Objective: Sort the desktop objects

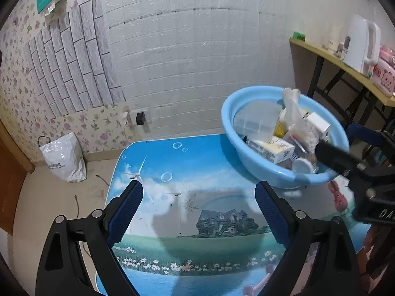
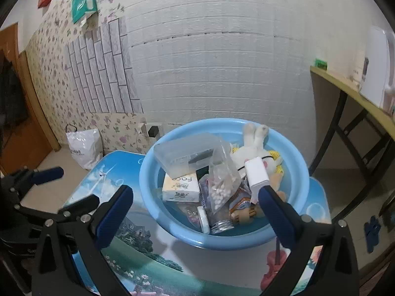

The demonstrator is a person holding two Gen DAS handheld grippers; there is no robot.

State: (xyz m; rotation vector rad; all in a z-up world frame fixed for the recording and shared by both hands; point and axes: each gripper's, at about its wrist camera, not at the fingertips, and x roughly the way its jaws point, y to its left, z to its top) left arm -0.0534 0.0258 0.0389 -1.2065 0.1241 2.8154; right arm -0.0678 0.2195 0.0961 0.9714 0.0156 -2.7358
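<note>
A light blue basin (image 2: pixel 172 224) stands on a small table with a printed landscape top (image 1: pixel 192 172). It holds a clear plastic box (image 2: pixel 187 156), a white "Face" carton (image 2: pixel 181 188), a bag of white beads (image 2: pixel 222 185), a plush rabbit (image 2: pixel 254 145), a white charger (image 2: pixel 256 174) and jars. My right gripper (image 2: pixel 195 201) is open and empty over the basin's near rim. My left gripper (image 1: pixel 198 192) is open and empty above the bare tabletop, left of the basin (image 1: pixel 229 123).
A white plastic bag (image 1: pixel 64 159) sits on the floor by the flowered wall. A wooden side table (image 1: pixel 345 66) at the right carries a white kettle (image 1: pixel 363 44) and pink items. A wall socket with a black plug (image 1: pixel 140 118) is behind the table.
</note>
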